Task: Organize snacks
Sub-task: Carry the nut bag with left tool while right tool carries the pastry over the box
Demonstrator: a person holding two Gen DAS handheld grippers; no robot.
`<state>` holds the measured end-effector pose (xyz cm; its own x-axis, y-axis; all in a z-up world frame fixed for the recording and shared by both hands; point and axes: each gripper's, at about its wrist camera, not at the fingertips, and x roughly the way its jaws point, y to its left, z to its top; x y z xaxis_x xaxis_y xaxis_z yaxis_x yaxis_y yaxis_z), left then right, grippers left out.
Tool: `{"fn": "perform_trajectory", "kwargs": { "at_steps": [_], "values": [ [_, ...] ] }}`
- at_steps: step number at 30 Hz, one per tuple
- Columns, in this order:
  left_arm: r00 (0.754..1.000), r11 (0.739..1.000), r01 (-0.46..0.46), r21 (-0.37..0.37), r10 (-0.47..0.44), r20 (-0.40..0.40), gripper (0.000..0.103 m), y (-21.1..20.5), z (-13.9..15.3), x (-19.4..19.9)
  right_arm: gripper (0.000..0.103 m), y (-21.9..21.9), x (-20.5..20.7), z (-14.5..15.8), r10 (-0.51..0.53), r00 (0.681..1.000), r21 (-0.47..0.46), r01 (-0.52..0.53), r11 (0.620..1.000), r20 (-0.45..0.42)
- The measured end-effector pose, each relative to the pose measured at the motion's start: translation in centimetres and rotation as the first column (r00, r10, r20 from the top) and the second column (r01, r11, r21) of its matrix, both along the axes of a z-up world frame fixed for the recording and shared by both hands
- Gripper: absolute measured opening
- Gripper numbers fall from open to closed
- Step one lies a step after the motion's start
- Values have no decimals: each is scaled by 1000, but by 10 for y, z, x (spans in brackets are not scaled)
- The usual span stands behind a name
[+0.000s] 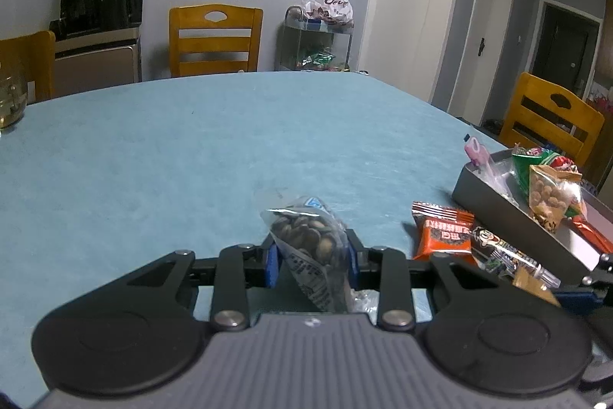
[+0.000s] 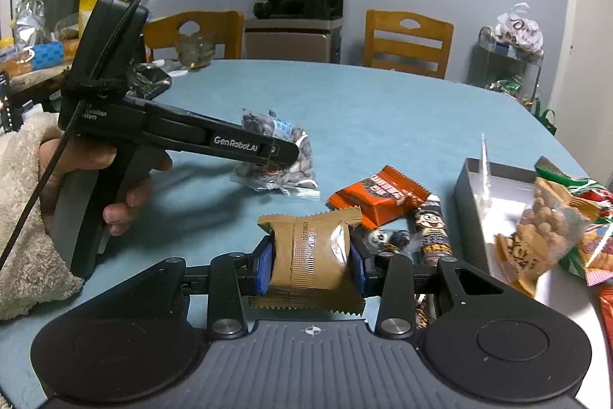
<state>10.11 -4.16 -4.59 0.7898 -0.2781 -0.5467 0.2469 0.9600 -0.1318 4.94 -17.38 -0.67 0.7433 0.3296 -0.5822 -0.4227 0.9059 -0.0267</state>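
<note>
left gripper [image 1: 311, 261] clamped on clear crinkly seed bag [image 1: 306, 240], held above blue table [image 1: 153, 160]. right gripper [image 2: 311, 265] clamped on tan foil packet [image 2: 312, 255], zigzag edges. orange packet [image 2: 379, 198] just beyond, beside grey tray [image 2: 465, 186] of snacks.

a clear plastic bag of dark seeds [image 1: 310, 244] is held upright, a tan foil packet [image 2: 312, 257] level; an orange foil packet [image 2: 381, 196] lies flat beside a grey metal tray [image 2: 469, 186] of snacks near the surface's right edge.
</note>
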Motion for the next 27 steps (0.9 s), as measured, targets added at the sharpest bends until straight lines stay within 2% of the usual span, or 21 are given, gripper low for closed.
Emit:
{"fn": "perform_trajectory", "kwargs": {
  "at_steps": [19, 27],
  "values": [
    [998, 998, -45, 50, 43, 38, 29, 3, 53, -52, 41, -34, -9, 30, -17, 998, 45, 14, 999, 54],
    [994, 997, -34, 67, 26, 109, 29, 1, 89, -80, 41, -39, -14, 38, -1, 997, 54, -3, 999, 79]
  ]
}}
